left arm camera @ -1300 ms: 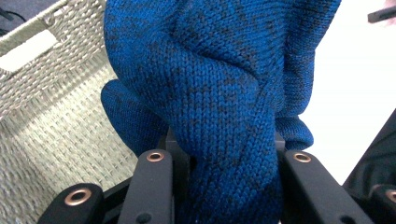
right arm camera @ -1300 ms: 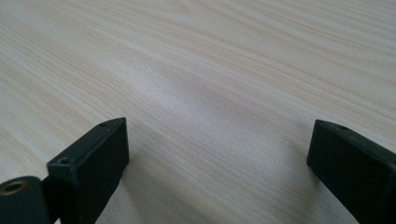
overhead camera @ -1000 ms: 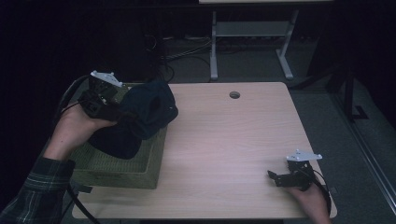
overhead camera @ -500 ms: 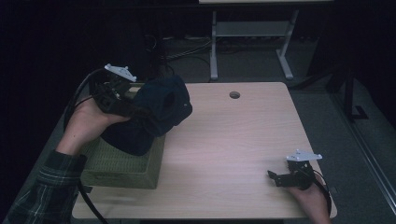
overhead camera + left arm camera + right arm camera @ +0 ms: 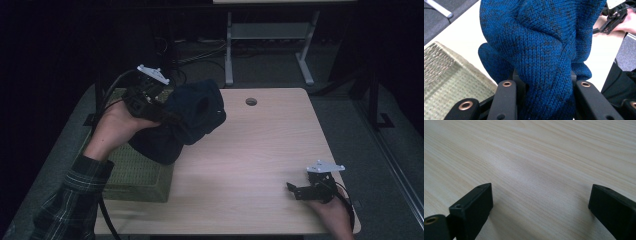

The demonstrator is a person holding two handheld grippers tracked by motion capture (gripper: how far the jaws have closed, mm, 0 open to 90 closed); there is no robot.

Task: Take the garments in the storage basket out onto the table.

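A dark blue knitted garment [image 5: 196, 116] hangs bunched in the air over the table's left part, its lower end just above the green woven basket [image 5: 135, 176]. My left gripper [image 5: 167, 111] is shut on it. In the left gripper view the knit [image 5: 544, 50] is pinched thickly between the two black jaws of the left gripper [image 5: 546, 87]. My right gripper [image 5: 296, 191] rests low at the table's front right corner. In its own view the right gripper [image 5: 541, 192] stands open with only bare wood between the fingers.
The light wooden table [image 5: 260, 150] has a round cable hole [image 5: 251, 101] near its far edge. The basket [image 5: 446, 82] sits at the table's left front. A white desk frame [image 5: 265, 45] stands on the floor behind. The right gripper [image 5: 611, 20] shows far off in the left gripper view.
My left hand has carried the blue garment to the right and slightly up, off the basket and toward the table's middle. The right gripper has stayed put.
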